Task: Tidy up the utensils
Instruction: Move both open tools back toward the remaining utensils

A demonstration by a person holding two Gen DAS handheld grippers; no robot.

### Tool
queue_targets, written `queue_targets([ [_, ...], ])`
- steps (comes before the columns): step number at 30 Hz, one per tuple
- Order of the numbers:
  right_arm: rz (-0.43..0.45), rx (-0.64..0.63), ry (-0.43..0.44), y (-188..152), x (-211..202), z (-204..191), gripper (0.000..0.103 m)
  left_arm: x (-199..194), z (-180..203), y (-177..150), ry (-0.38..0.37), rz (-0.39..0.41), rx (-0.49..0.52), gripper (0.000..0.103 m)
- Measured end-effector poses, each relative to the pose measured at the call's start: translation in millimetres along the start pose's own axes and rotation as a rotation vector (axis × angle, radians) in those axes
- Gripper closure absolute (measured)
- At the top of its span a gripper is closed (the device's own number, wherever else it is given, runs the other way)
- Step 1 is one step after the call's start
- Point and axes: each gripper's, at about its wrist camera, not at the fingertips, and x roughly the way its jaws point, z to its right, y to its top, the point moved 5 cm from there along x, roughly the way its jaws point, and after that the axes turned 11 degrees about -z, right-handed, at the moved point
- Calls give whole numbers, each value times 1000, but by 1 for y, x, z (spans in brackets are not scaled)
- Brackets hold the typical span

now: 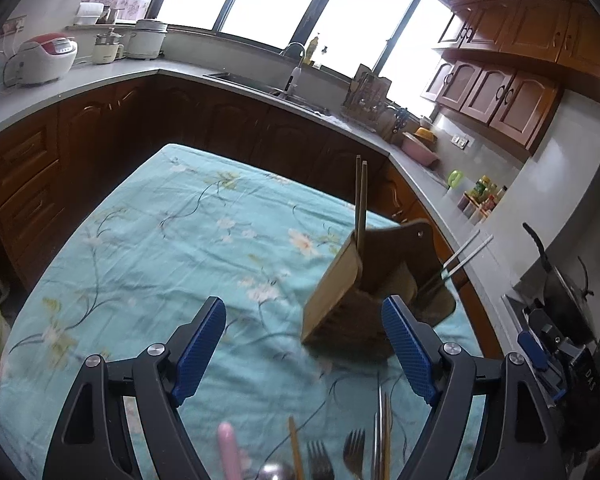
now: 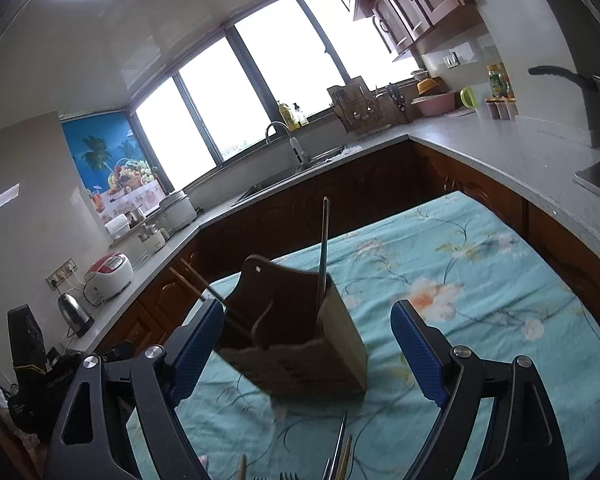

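Chopsticks are already standing in the wooden holder just beyond both released, empty jaws, while forks and other utensils are still lying beneath them on the table.

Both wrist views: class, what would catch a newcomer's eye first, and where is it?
The brown wooden utensil holder stands mid-table on the turquoise floral tablecloth, with chopsticks sticking up from it. Forks and other utensils lie loose at the near edge. Both grippers, left and right, are open and empty.
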Motion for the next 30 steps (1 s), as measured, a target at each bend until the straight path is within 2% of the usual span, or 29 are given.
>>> queue_targets([
  [14,-83,-26,-19,-53,-15,-4,14,-33,-4,-52,37,-68,23,23],
  [30,-143,-49,-68,-87,-19,5,14,-34,-5,-79,81,-136,37,23],
])
